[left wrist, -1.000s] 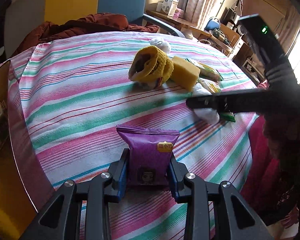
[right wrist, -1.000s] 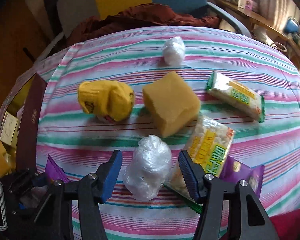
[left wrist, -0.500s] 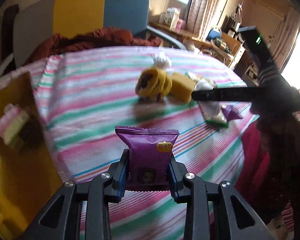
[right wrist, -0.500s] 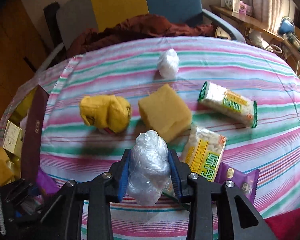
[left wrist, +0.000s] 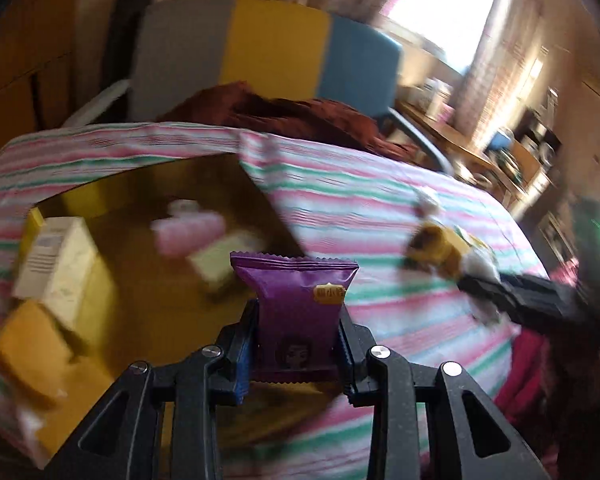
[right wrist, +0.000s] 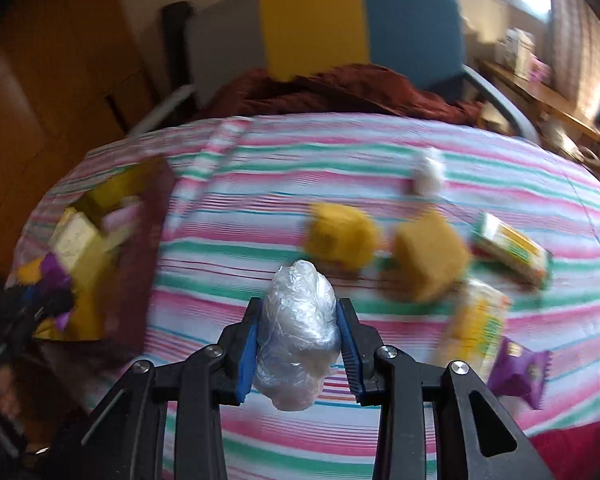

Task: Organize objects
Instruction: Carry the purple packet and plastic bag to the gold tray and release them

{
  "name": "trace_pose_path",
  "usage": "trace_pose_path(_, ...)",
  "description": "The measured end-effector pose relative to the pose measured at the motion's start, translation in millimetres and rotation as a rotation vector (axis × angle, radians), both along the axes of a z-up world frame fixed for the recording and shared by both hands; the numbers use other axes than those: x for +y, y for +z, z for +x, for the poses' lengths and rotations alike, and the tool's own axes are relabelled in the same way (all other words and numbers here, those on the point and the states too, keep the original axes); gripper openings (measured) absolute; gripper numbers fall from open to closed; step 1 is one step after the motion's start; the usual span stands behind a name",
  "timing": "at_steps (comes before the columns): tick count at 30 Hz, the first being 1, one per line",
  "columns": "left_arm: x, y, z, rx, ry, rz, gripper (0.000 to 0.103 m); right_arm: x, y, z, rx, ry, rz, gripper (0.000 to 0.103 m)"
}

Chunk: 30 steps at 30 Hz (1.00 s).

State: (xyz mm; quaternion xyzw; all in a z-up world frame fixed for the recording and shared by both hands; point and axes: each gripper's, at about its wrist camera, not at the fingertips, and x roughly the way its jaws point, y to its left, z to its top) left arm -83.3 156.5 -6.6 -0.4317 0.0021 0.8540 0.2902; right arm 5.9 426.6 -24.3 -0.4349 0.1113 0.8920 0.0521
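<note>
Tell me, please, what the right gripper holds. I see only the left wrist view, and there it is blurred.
Observer: The right gripper is shut on a wad of clear plastic.
Operator: Does another purple packet lie on the table?
Observer: Yes, a purple packet lies near the right edge of the table, beside a yellow snack bag.

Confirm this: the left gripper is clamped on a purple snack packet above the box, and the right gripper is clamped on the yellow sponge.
Not the sponge. The right wrist view shows the right gripper clamped on a clear plastic-wrapped bundle; the yellow sponge lies on the tablecloth. The left gripper does hold the purple snack packet above the box.
</note>
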Motion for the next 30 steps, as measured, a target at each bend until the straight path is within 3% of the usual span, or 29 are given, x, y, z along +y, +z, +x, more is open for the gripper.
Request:
trace_pose_path(9,-35,6,-57,-0.005,0.103,-0.031,0.035,-123,16,-40,0.059,0.259,-0.048,0.037)
trace_pose_path(12,-41,5,-72,-0.034,0.139,-0.015,0.058,-153,11,-58,0.039,0.299,-0.037,0.038)
trace_pose_path(14,-49,2,-78,-0.069,0.165,0.010,0.063,-163,7,-75,0.033,0.274,-0.011,0.047)
trace_pose_path(16,-58,-1,-77,-0.085,0.177,0.029,0.063,-169,4,-87,0.033,0.253,0.014,0.084)
trace_pose_path(21,-75,-9,-58,-0.092,0.194,0.025,0.063,-173,-1,-85,0.019,0.236,0.020,0.087)
trace_pose_path(30,-77,1,-4,0.061,0.211,-0.028,0.063,-165,-3,-53,0.039,0.188,0.059,0.102)
